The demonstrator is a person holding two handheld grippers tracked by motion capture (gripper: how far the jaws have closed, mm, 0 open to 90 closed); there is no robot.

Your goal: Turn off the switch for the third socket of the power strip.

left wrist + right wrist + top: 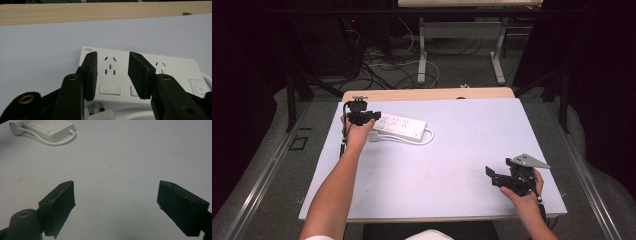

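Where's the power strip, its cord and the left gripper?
power strip (399, 127): high view, its top middle.
cord (430, 138): high view, the loop's bend.
left gripper (112, 57): left gripper view, between its jaw tips.

Power strip (140, 75) label unreadable

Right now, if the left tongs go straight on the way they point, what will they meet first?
Most likely the left tongs would meet the white power strip, whose socket face lies just beyond their open tips. How much gap remains is hard to judge.
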